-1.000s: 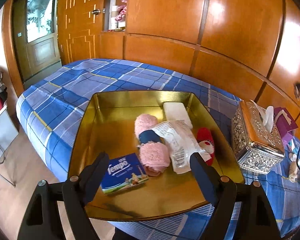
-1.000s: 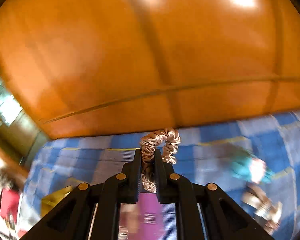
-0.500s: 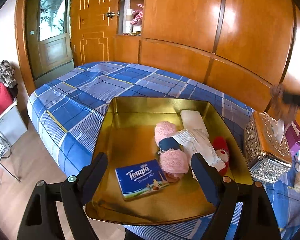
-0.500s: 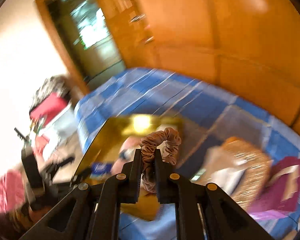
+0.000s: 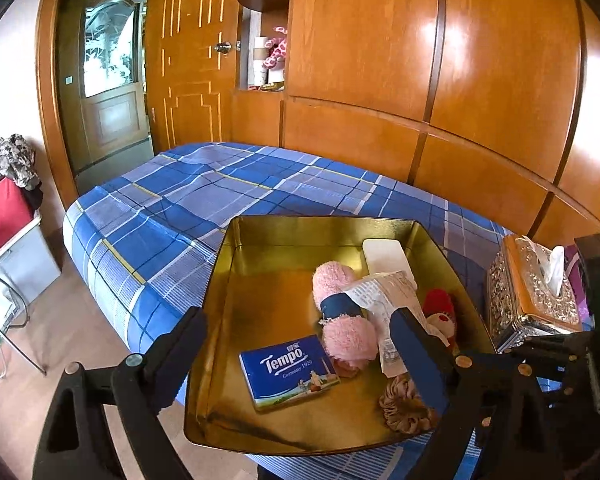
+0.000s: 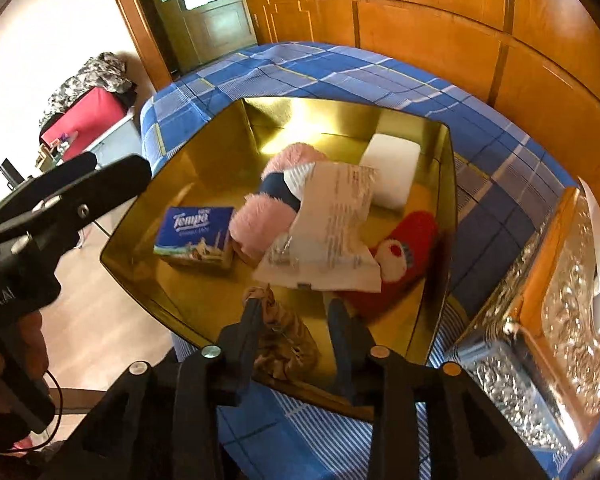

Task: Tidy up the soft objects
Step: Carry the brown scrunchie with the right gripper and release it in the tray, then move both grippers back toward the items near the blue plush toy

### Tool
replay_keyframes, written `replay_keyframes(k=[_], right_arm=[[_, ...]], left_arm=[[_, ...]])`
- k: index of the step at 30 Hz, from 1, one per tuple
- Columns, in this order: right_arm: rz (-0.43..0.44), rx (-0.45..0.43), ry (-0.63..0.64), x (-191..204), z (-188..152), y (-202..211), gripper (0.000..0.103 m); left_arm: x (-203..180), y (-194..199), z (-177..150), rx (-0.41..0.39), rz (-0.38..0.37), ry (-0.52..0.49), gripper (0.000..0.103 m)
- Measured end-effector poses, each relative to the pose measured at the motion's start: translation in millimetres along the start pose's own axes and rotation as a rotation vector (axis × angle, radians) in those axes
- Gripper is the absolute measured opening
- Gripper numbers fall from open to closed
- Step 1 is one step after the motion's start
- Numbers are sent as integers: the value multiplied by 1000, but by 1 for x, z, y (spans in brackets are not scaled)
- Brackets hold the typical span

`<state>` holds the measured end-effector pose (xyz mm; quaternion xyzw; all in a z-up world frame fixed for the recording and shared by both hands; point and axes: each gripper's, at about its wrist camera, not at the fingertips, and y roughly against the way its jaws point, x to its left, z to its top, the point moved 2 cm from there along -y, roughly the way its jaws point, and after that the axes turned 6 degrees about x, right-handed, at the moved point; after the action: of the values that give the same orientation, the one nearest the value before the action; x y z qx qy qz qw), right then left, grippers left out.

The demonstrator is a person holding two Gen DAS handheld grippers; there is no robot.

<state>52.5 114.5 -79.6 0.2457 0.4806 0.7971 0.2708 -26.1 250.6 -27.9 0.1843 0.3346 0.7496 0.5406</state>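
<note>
A gold tray (image 5: pixel 260 280) (image 6: pixel 444 240) sits on the blue plaid bed. In it lie a pink fluffy roll (image 5: pixel 340 320) (image 6: pixel 268 216), a white pad (image 5: pixel 384 254) (image 6: pixel 392 168), a crinkled plastic packet (image 5: pixel 384 296) (image 6: pixel 332 232), a red plush (image 5: pixel 440 312) (image 6: pixel 404 252) and a blue Tempo tissue pack (image 5: pixel 288 372) (image 6: pixel 196 236). A beige satin scrunchie (image 5: pixel 404 404) (image 6: pixel 284 344) lies in the tray's near corner. My right gripper (image 6: pixel 294 310) is open around it, fingers apart. My left gripper (image 5: pixel 300 344) is open and empty above the tray's near edge.
An ornate silver tissue box (image 5: pixel 532 288) (image 6: pixel 540 320) stands on the bed right of the tray. Wooden wall panels run behind the bed. A red box (image 5: pixel 0 216) and a wire rack stand on the floor at the left.
My right gripper swung over to the tray, lowered the scrunchie into its near corner and opened. My left gripper drifted slightly, still open.
</note>
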Motion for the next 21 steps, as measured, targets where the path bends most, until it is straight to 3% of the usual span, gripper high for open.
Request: replay_keyframes(k=[7, 21], right_arm=[[-27, -69, -23, -4, -5, 24, 41], [-180, -230, -79, -26, -28, 82, 41]], left_arm=[[-6, 0, -3, 6, -9, -18, 93], [-29, 4, -11, 18, -43, -77, 93]])
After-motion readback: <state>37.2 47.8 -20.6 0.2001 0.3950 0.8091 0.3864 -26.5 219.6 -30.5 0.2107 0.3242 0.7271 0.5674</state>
